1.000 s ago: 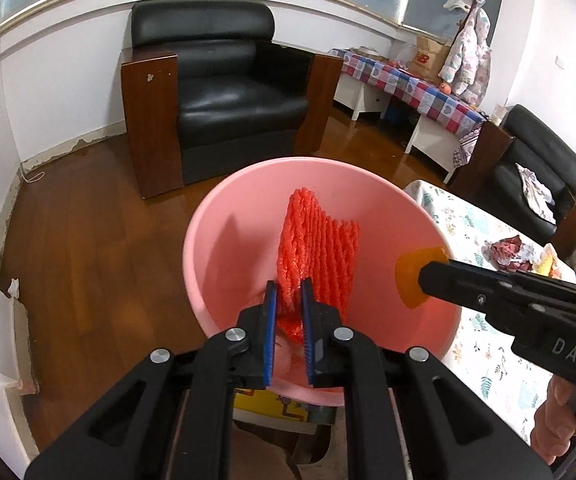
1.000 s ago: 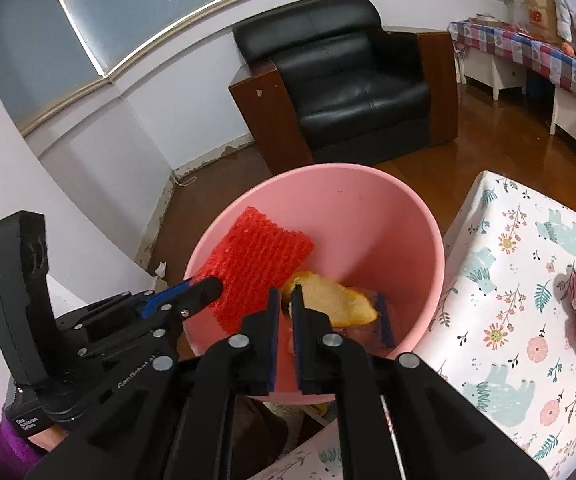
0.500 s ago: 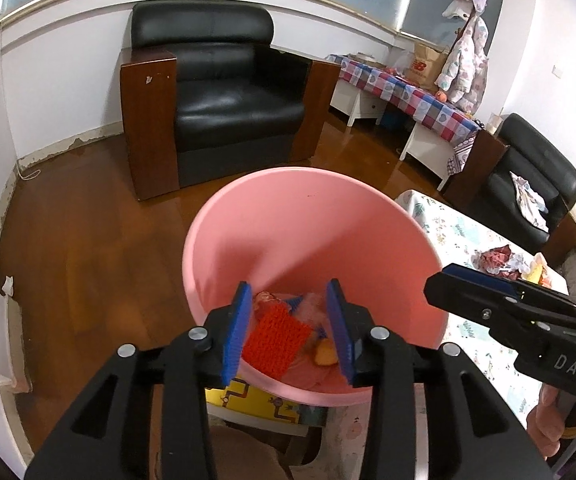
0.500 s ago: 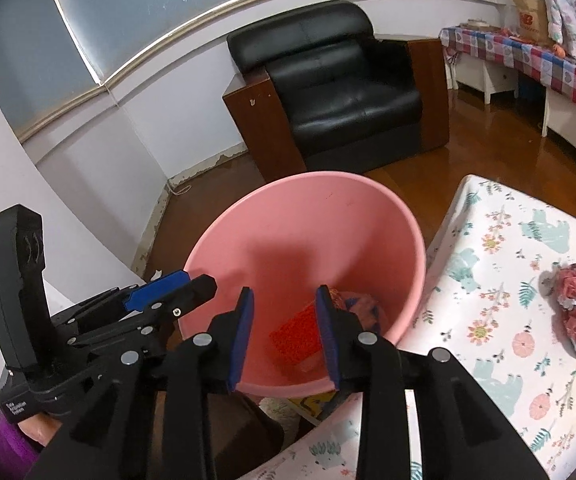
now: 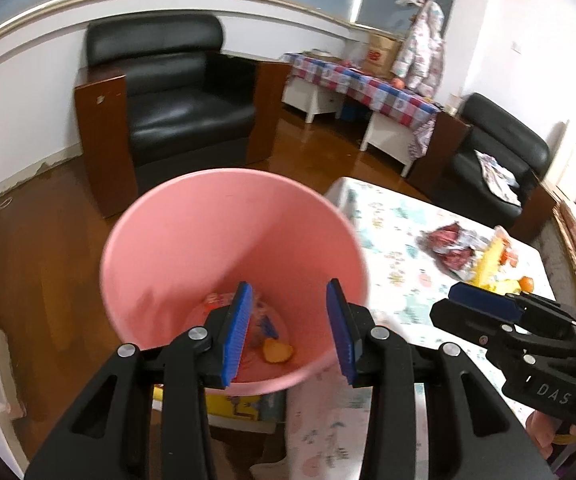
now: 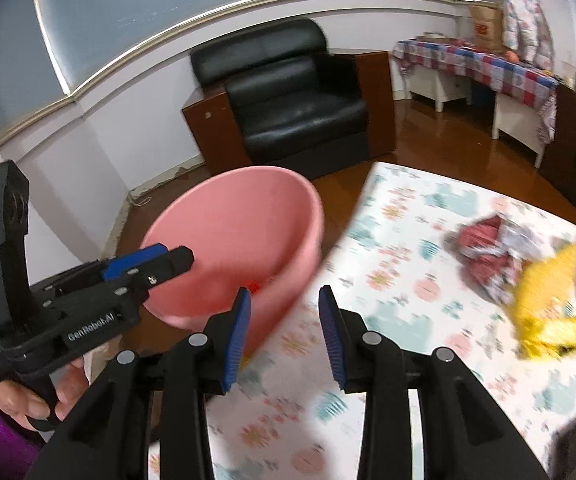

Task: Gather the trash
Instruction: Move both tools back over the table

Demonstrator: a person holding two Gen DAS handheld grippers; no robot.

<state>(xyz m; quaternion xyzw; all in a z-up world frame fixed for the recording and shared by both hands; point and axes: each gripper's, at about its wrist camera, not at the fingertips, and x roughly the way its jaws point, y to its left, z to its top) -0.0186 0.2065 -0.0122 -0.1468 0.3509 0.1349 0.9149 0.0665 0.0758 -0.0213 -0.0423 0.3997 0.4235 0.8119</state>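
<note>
Even indoor light, glare on the wooden floor (image 5: 320, 140); fisheye bending with dark corners; right view motion-blurred.

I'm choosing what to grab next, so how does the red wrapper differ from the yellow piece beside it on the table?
The red wrapper is dark red with silvery crinkled foil; the yellow piece is plain bright yellow. The red wrapper lies farther from the right gripper; the yellow piece lies nearer the table's right edge. Both are crumpled, blurred, and untouched on the table.
</note>
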